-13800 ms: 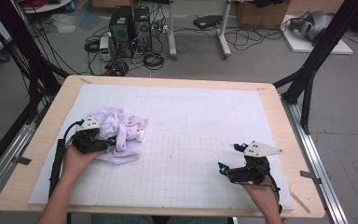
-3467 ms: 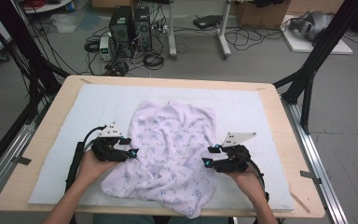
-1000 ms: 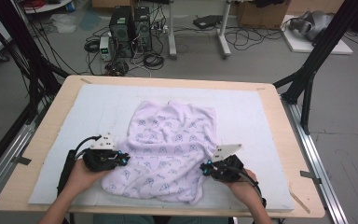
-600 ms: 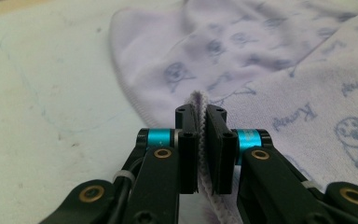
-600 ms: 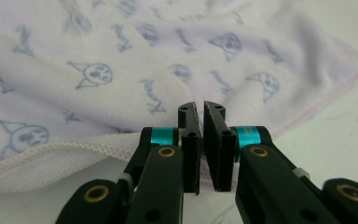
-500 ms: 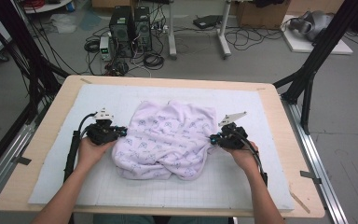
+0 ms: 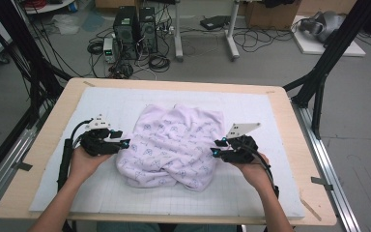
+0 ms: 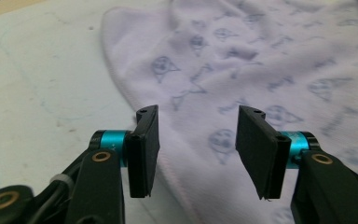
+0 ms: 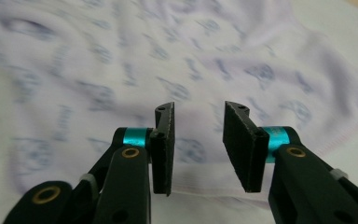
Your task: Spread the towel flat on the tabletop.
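We let go of the folded cloth on the bench.
Our left hand-held gripper and right hand-held gripper have just been opening; jaws apart, nothing pinched between them.

Cloth folded over itself: under layer and the mat beneath it hidden, near hem tucked out of sight at the front fold. In the left gripper view the cloth runs off the top and right edges past the jaws; far part blurred, print shapes unreadable. In the right gripper view the cloth is cut by the top and left edges and smeared with blur ahead of the jaws, so pattern detail is lost. Left gripper and right gripper bodies cut off at the bottom edge. High view: person's forearms cut at the bottom edge; jaw gaps too small to judge there.
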